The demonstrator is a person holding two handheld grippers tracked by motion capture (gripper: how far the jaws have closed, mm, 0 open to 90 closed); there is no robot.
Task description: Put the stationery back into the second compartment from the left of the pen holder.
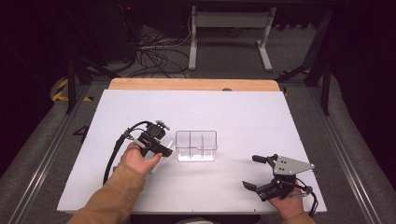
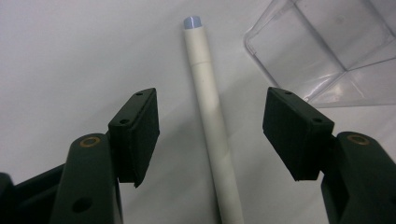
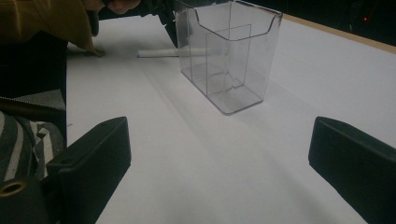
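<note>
**White pen lying between the spread jaws of the left gripper**

The white pen point(image 2: 212, 121), a slim matte cylinder with a pale blue-grey tip, lay flat on the white table point(image 1: 233, 112). In the left gripper view its long axis ran up the frame, with the tip pointing away from the gripper and a little to the left. The left gripper point(image 2: 210, 135) straddled it, jaws wide, and neither ribbed black pad touched the barrel. Just beside the pen stood the clear organiser point(image 1: 196, 145), a rigid transparent plastic box with inner dividers and an open top. The right gripper point(image 1: 256, 172) rested near the table's front right edge, well apart from the box, its jaws also spread wide and empty. The tabletop was a smooth white sheet over a wooden board; beyond it were dark grey flooring, loose cables and a white frame.
</note>
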